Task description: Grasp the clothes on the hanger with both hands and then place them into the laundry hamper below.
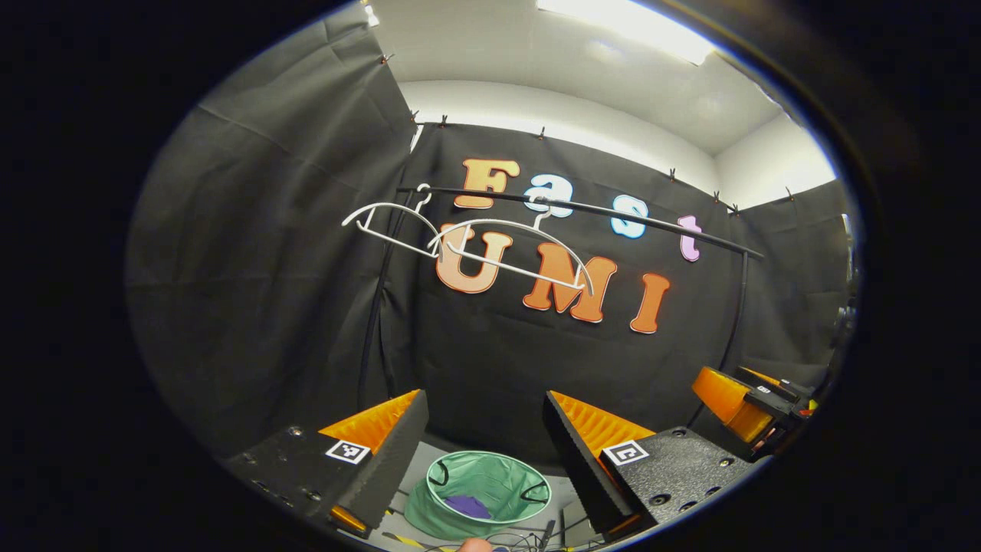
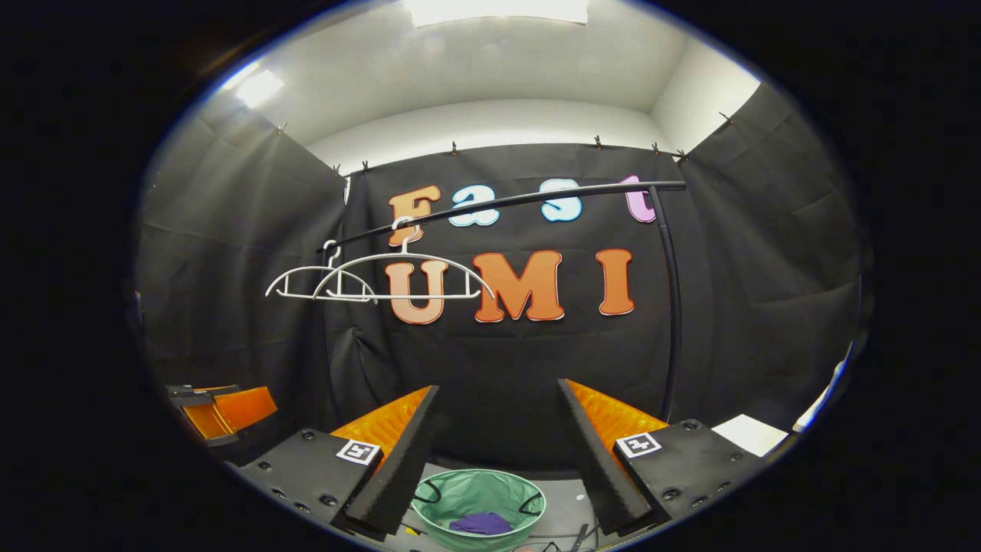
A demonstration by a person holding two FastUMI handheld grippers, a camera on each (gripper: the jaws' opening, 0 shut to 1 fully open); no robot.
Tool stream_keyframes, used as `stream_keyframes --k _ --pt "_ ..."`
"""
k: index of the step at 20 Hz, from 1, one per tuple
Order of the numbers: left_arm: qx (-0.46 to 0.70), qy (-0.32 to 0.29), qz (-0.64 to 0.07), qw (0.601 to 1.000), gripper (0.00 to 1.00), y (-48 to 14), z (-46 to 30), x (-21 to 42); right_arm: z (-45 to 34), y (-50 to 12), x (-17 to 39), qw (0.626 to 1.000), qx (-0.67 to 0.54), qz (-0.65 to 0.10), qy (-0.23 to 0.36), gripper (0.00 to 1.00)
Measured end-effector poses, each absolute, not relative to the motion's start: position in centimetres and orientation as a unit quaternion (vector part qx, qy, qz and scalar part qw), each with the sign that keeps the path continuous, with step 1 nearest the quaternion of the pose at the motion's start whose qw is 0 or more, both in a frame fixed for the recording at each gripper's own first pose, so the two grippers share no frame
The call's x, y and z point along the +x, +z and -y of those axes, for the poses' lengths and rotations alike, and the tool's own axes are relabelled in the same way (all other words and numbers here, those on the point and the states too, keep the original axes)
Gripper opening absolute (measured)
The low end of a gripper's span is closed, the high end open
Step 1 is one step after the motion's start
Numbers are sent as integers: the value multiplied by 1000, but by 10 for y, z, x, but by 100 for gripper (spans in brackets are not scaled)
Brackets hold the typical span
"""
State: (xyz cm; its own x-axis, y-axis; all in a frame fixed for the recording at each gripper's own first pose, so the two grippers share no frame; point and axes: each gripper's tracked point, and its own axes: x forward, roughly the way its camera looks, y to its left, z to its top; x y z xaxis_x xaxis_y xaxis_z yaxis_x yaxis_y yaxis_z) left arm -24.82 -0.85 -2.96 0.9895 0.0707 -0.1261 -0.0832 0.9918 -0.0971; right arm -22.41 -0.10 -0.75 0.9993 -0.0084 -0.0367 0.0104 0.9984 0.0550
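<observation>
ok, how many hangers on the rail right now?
2, both white and bare. One hanger hangs nearer the rail's middle; the other hanger sits beside it toward the rail's left end, overlapping it in the right gripper view. None looks hidden.

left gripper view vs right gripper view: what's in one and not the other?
Left gripper view: the right gripper, far off at the right edge. Right gripper view: the left gripper at the left edge, and a white sheet at lower right. Both: two bare white hangers on the black rail, the green hamper below with a purple garment inside, and each view's own jaws standing open.
</observation>
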Motion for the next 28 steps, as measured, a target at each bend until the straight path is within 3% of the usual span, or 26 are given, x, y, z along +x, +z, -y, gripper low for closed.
stream_keyframes --k 3,7,10,28 --pt "-49 38 -60 996 92 -28 8 -250 0 -7 -223 999 26 -20 -6 97" --pt "-52 37 -61 996 96 -29 6 -248 -7 -14 -219 999 31 -31 -2 100" --pt "-50 37 -60 996 95 -27 6 -246 -10 -17 -215 999 30 -36 0 96" --pt "-37 30 -65 997 96 -31 7 -243 -1 -26 -215 998 43 -48 -12 97"
